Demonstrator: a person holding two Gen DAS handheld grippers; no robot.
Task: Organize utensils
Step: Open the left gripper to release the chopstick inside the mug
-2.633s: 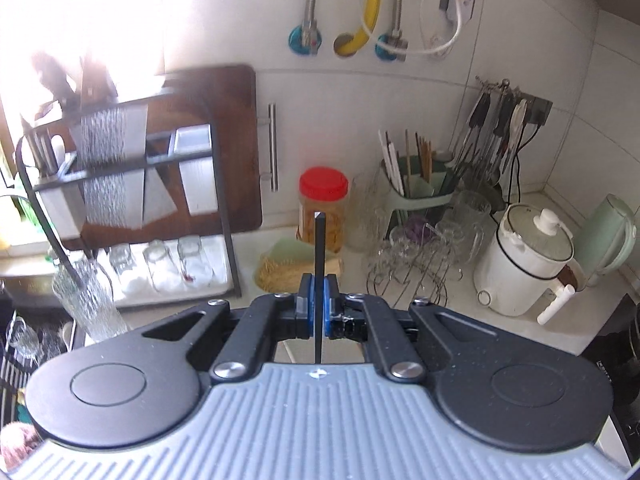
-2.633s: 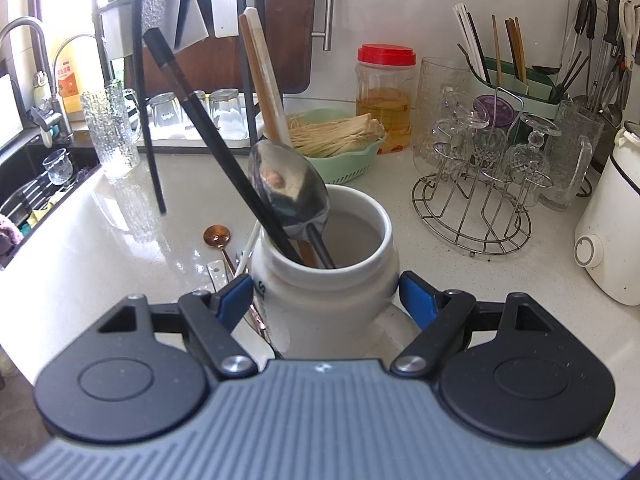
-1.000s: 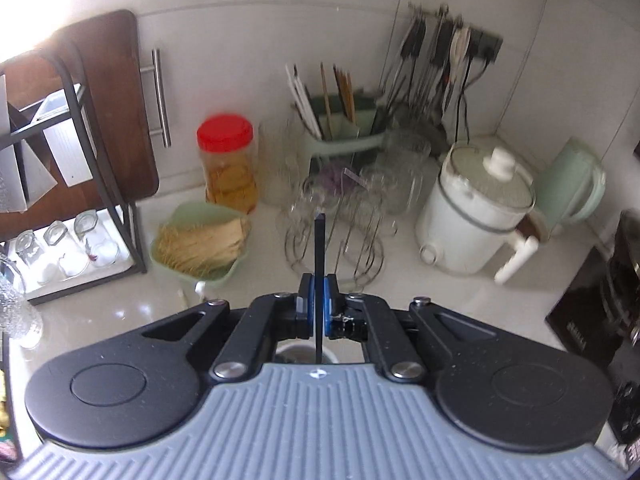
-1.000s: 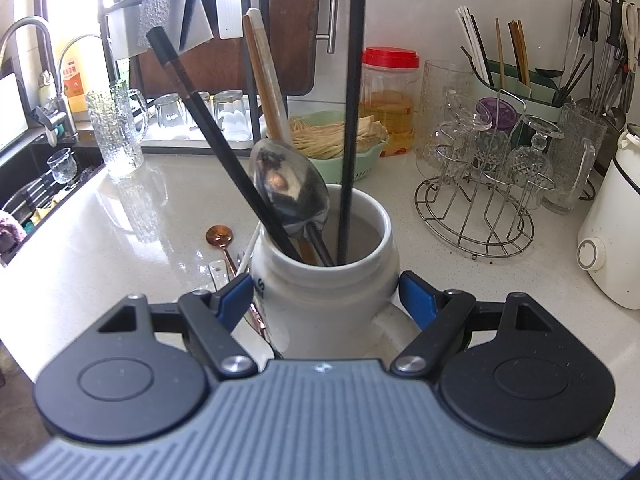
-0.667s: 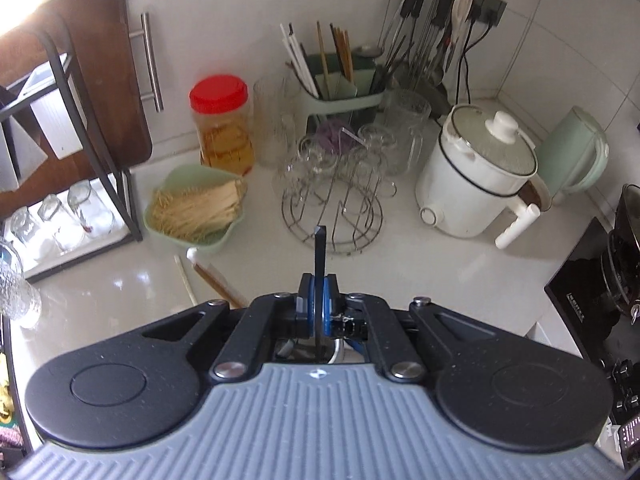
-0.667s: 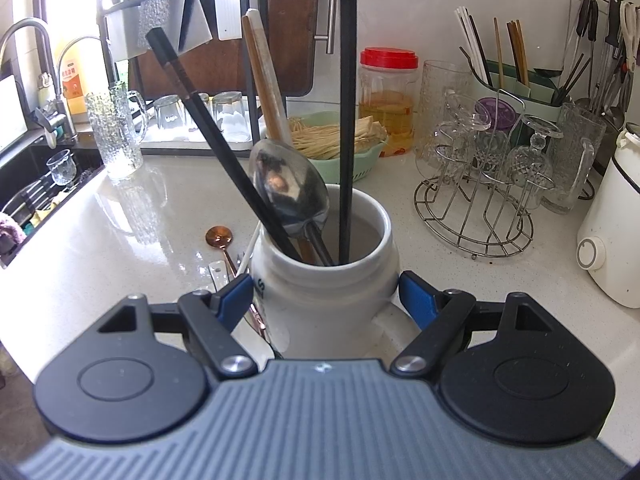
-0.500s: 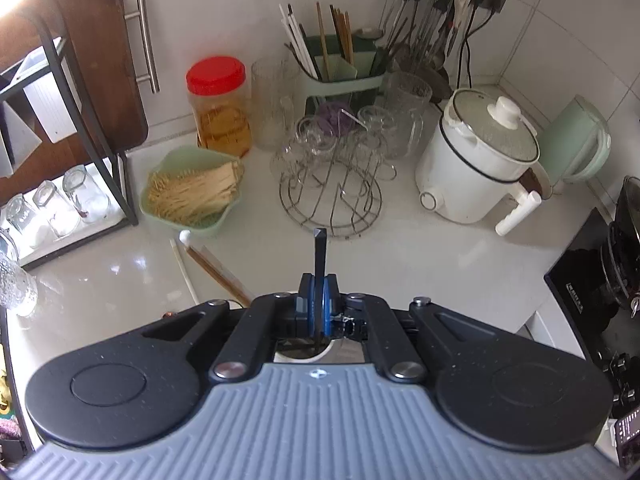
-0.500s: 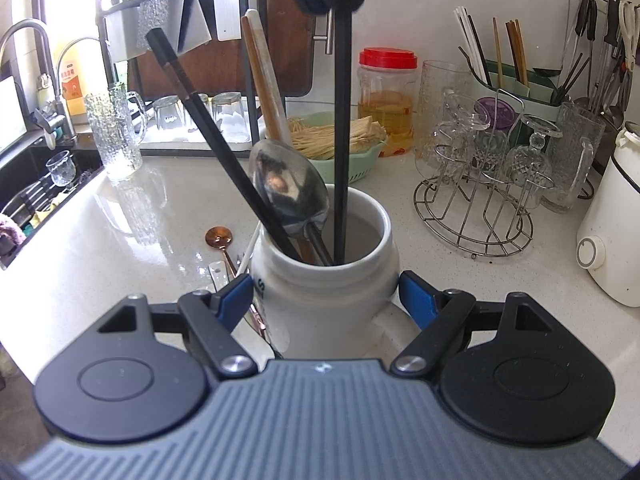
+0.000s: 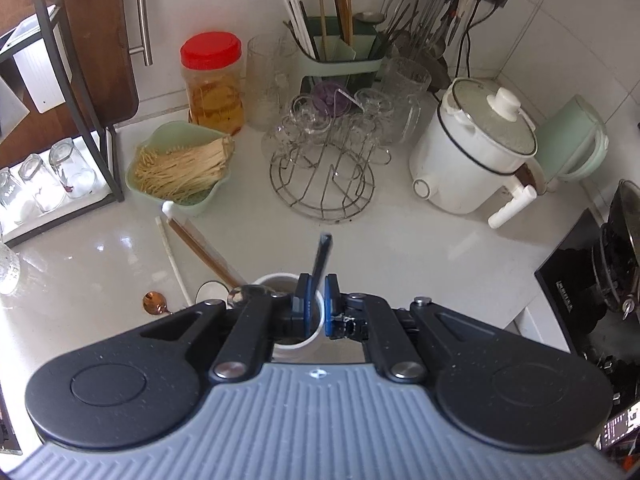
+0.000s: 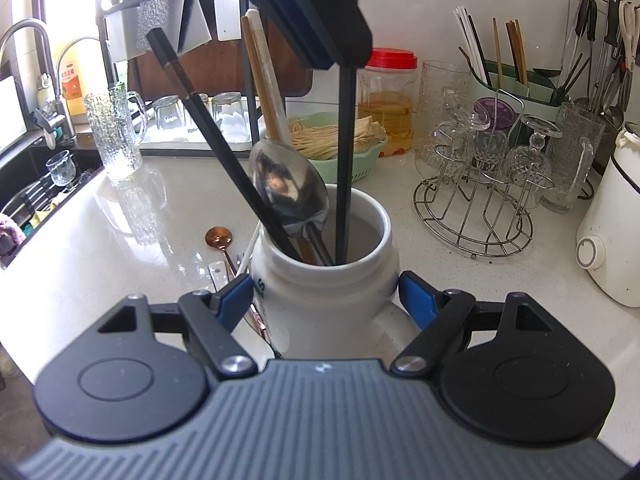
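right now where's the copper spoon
In the right wrist view the copper spoon lies flat on the white counter, just left of the white ceramic jar that the right gripper holds.

You get strong daylight from the upper left in both views. In the right wrist view the window behind the curved steel tap (image 10: 28,40) is blown out to white, and the dark metal dish rack (image 10: 120,28) reads almost as a silhouette against it. The glossy white stone counter (image 10: 120,240) carries soft glare patches and a reflection of the ribbed glass mug (image 10: 116,136). Shadows are soft and short. Fisheye bending curves the wall tiles and rounds the corners to black. The thin black chopstick (image 9: 322,256) looks slightly smeared at its tip; the polished steel spoon bowl (image 10: 288,184) mirrors a blurred reflection.
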